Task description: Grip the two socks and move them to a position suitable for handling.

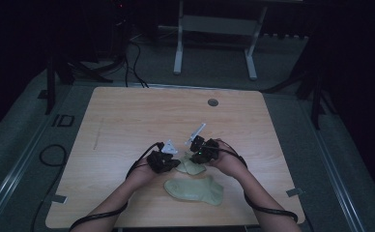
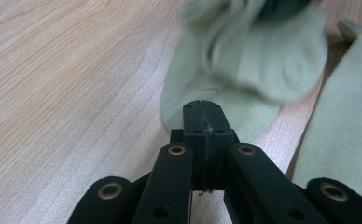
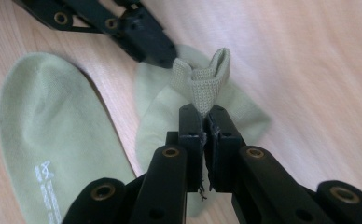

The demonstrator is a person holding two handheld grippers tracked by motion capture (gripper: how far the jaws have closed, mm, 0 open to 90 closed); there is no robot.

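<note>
Two pale green socks lie on the wooden table. The second sock lies flat near the front edge. The smaller sock lies between my grippers. My right gripper is shut on its ribbed cuff, which stands up folded above the jaws. My left gripper is shut, with its tip at the sock's opposite edge. No cloth shows between its jaws.
A round cable hole sits near the table's far edge. Beyond the table a white desk frame stands on the dark floor. Cables run across the floor at the back left. The far half of the tabletop is bare wood.
</note>
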